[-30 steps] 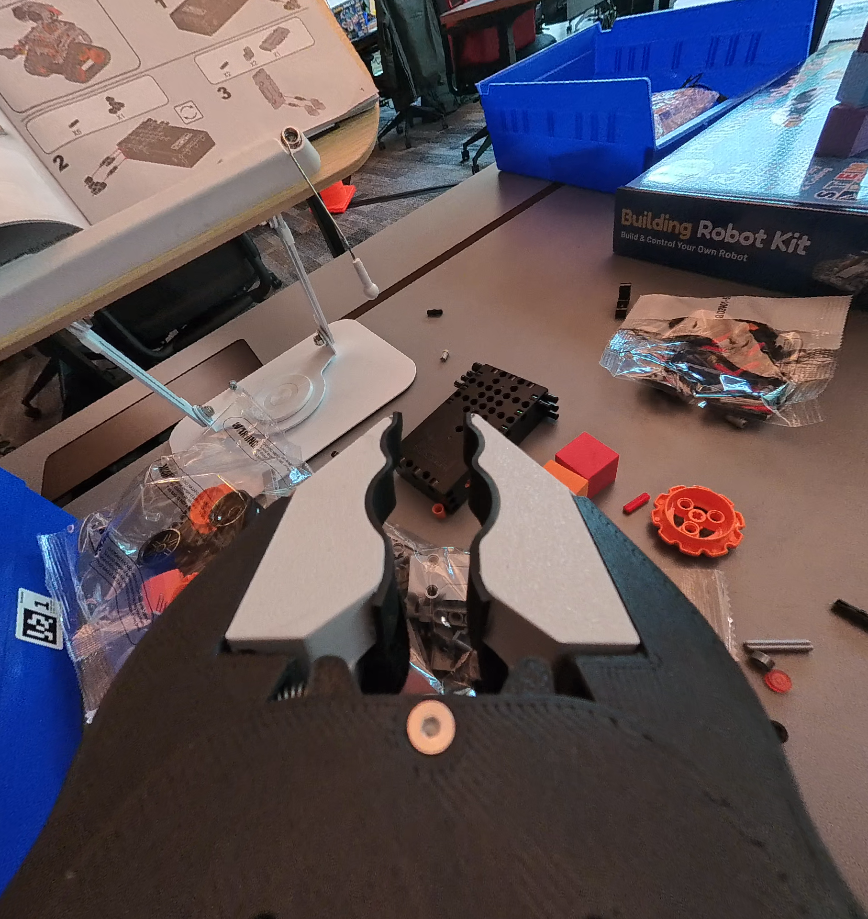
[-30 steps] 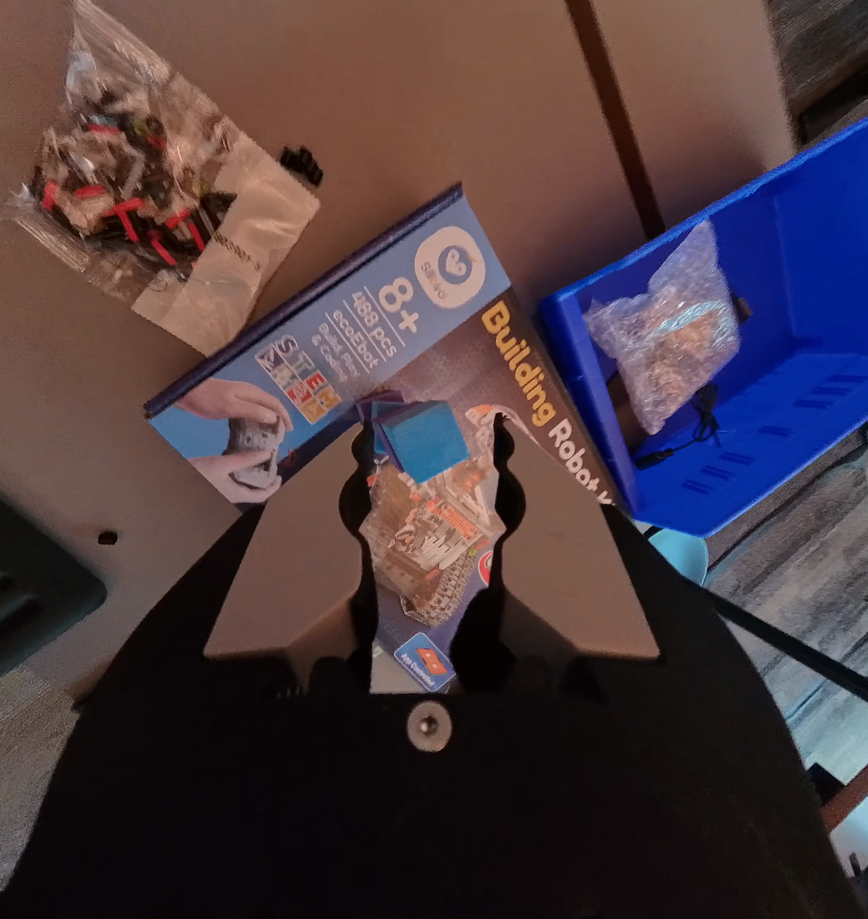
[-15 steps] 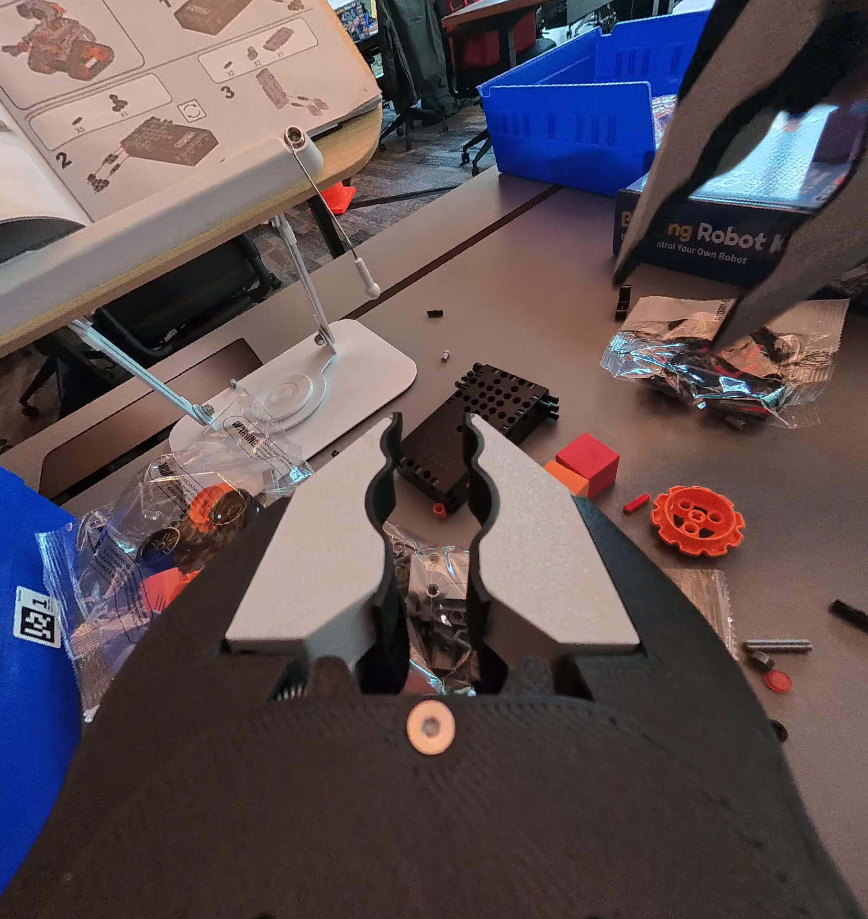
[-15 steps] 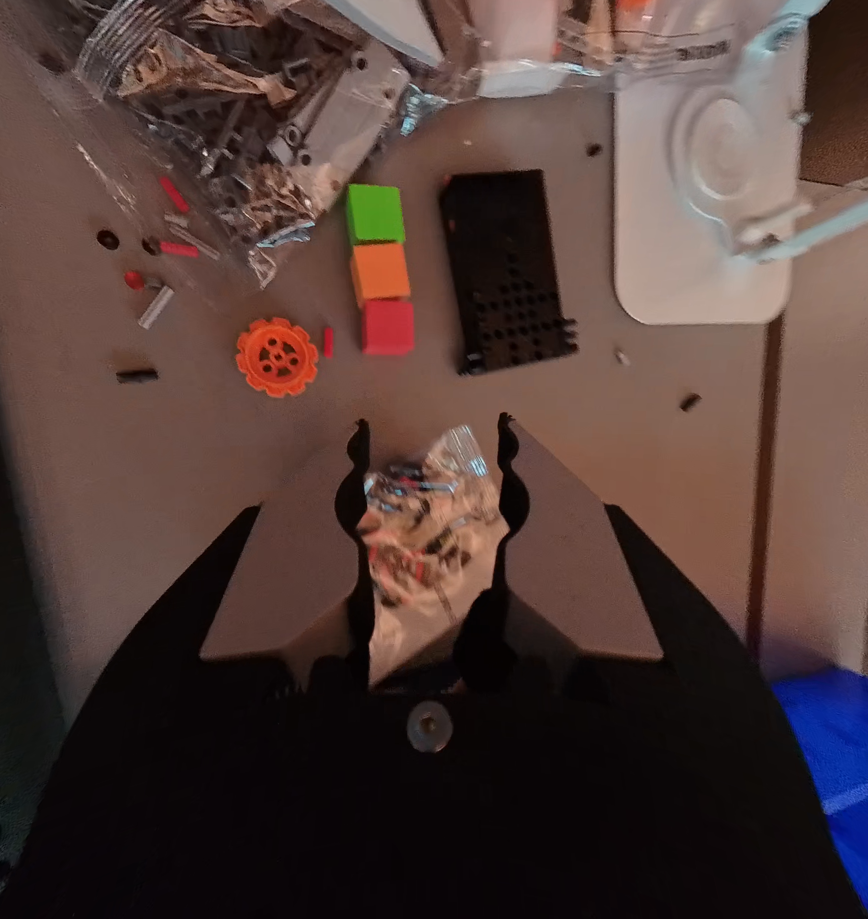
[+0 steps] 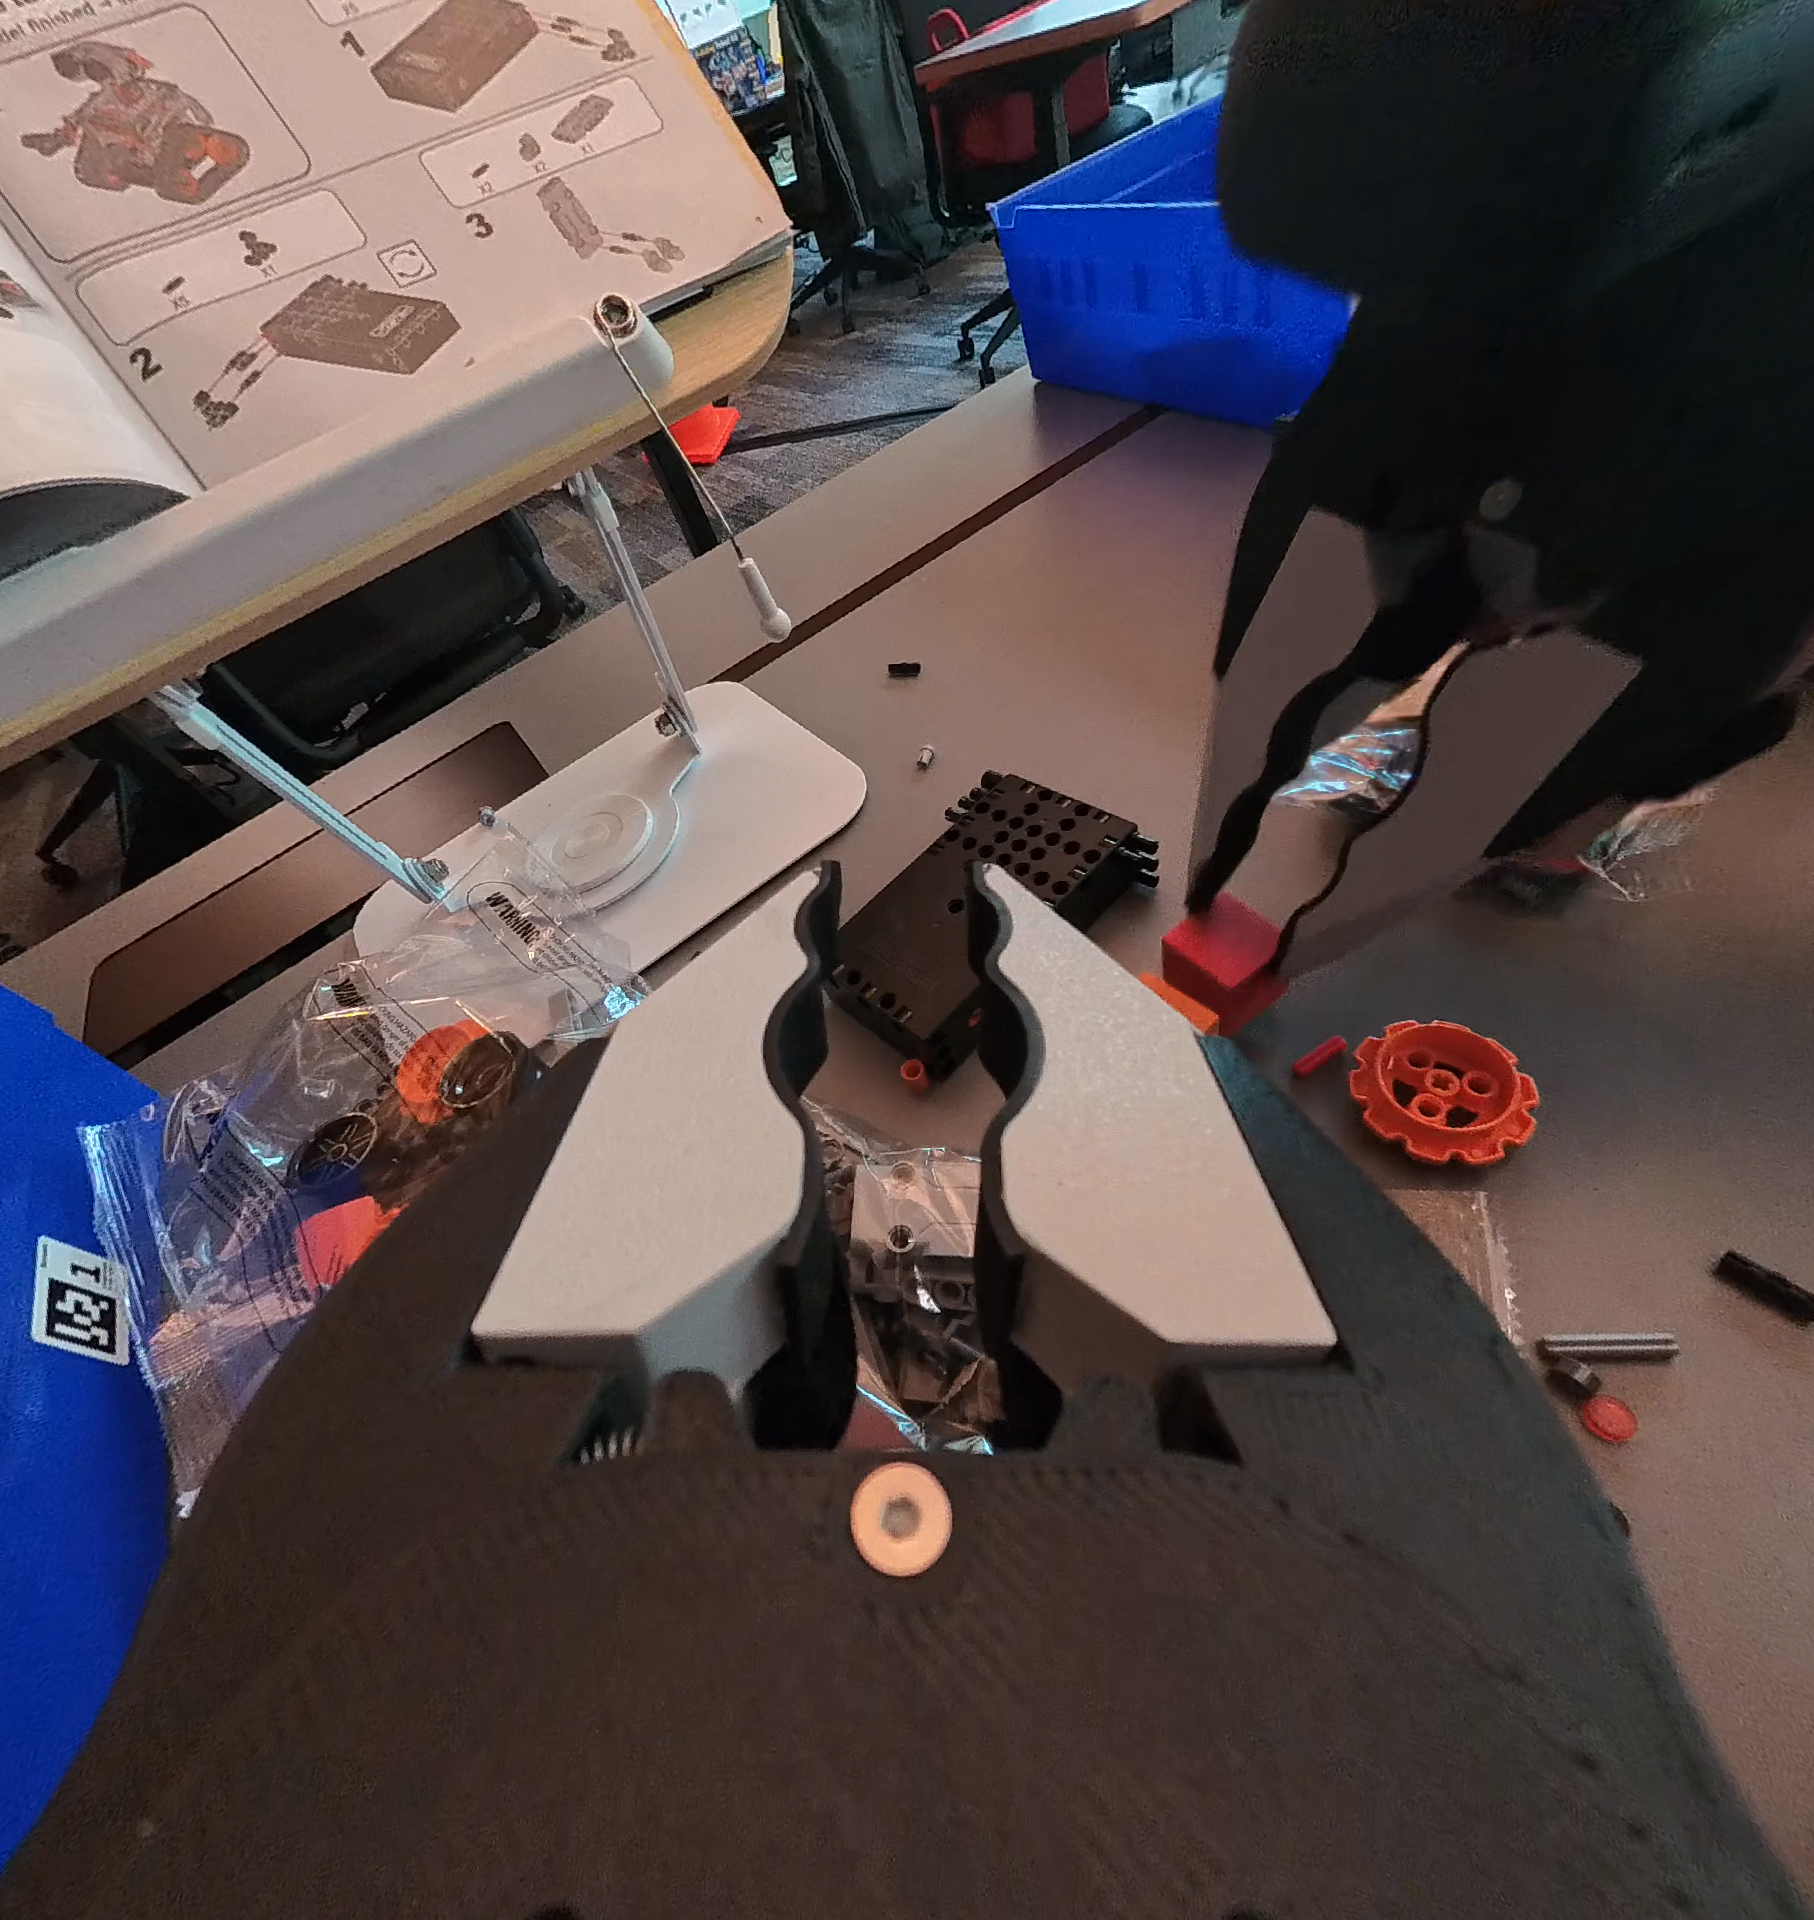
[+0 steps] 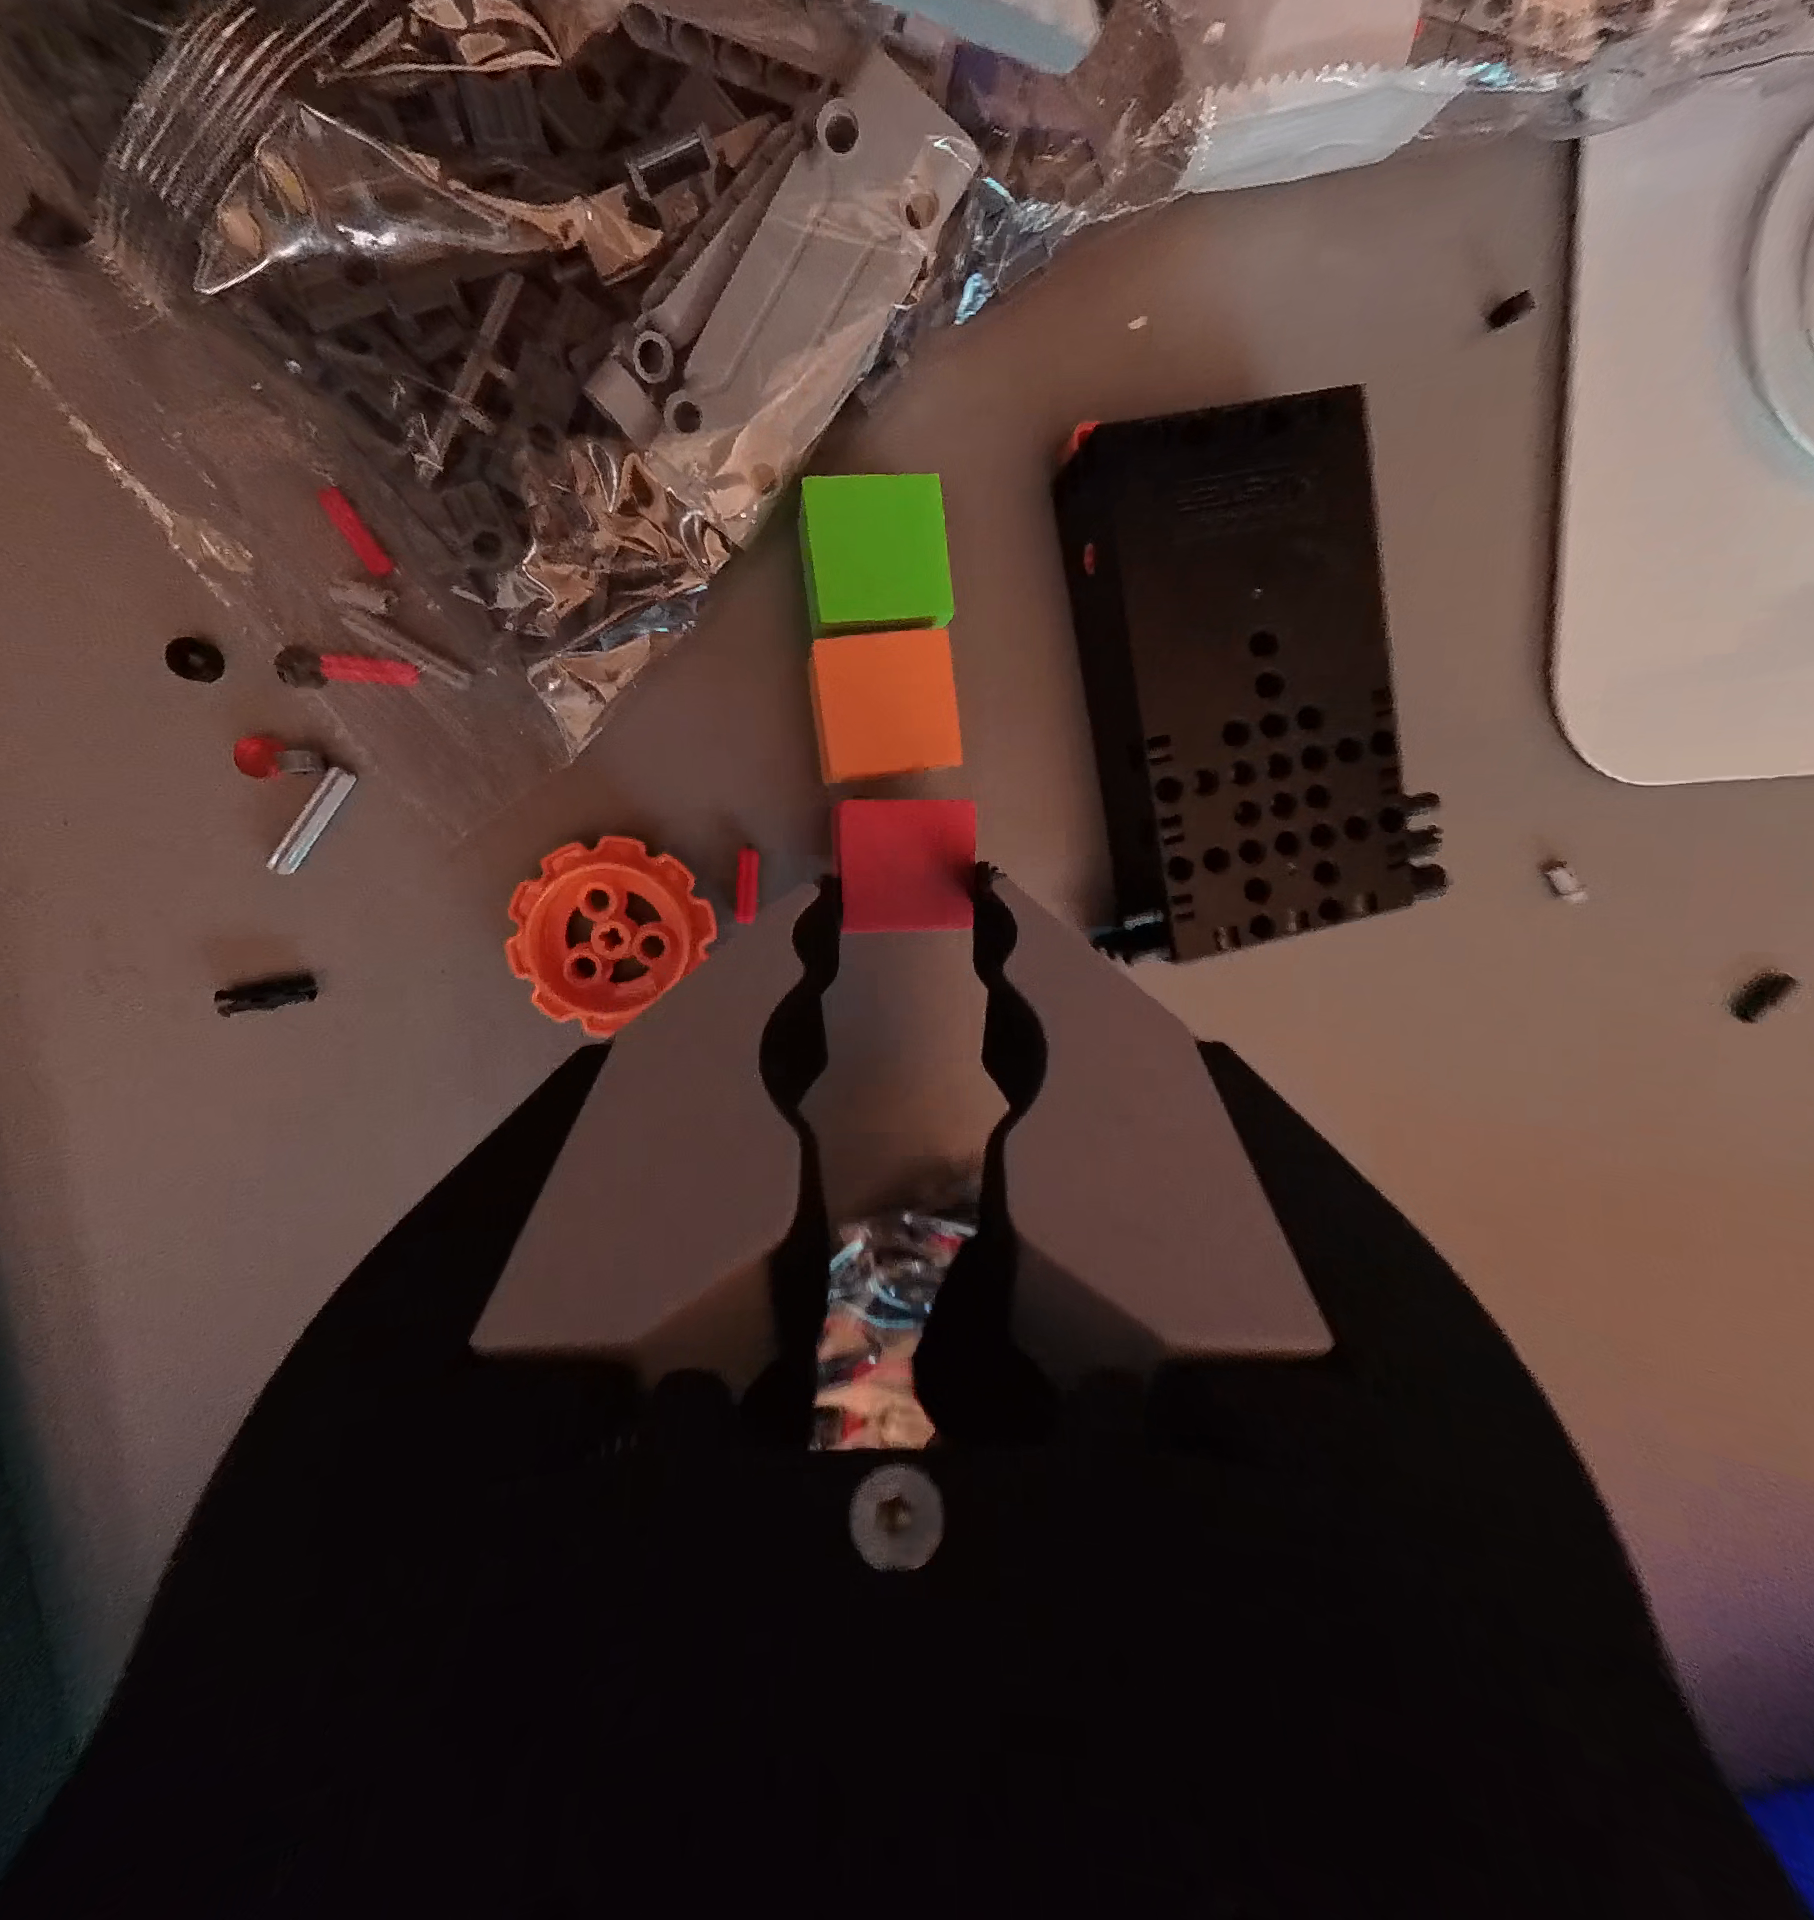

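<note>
The red cube sits on the table at the end of a row of 3, beside the orange cube. The right gripper straddles it, jaws spread, not yet squeezing. The left gripper hovers empty and parted above a parts bag.

Three cubes in a row: green, orange, red. One orange gear. One black block. Three parts bags. One white stand. One booklet. Two grippers.

Three cubes lie in a row between gear and perforated block.
</note>
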The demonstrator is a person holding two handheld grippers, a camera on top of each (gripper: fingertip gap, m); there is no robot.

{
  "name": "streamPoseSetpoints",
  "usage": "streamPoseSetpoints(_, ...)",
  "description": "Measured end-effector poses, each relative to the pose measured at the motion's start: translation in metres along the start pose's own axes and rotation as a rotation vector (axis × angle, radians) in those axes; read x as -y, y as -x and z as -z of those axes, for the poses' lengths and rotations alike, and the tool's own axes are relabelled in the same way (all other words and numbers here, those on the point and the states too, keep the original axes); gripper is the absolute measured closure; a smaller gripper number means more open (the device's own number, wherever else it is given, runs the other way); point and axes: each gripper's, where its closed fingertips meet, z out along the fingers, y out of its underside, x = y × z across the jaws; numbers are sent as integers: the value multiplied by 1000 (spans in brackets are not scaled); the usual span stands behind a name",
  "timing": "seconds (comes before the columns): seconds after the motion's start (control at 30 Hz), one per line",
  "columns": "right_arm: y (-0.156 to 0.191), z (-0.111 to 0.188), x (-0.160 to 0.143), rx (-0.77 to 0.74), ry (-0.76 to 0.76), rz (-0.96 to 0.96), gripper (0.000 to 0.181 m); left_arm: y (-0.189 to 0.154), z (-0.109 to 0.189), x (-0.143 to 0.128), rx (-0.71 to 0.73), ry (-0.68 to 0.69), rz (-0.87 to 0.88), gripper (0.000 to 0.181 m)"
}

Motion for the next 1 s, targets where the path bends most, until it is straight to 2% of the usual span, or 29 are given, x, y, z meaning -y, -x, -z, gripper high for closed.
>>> streamPoseSetpoints(0.1, -10, 29, -3, -58, -13, -17, 157, 0, 1, 1, 1, -4, 1, 159)
streamPoseSetpoints(0.2, -30, 80, -16, -135, -41, -64, 157, 1, 2, 1, 3, -7, 1, 159)
streamPoseSetpoints(0.43, -83, 213, -101, -337, 13, -275, 157, 0, 1, 1, 3, -3, 0, 158)
streamPoseSetpoints(0.53, -91, 251, -138, -373, 55, -364, 157, 0, 0, 0, 1, 1, -2, 158)
streamPoseSetpoints(0.63, -93, 268, -170, -374, 109, -431, 157, -1, -1, -1, 0, 5, 0, 158)
streamPoseSetpoints(0.73, -93, 273, -187, -357, 122, -473, 157, -1, -2, -2, -1, 11, -1, 159)
streamPoseSetpoints(1.0, -82, 256, -198, -262, 157, -498, 157, 0, -3, -5, 2, 21, 0, 159)
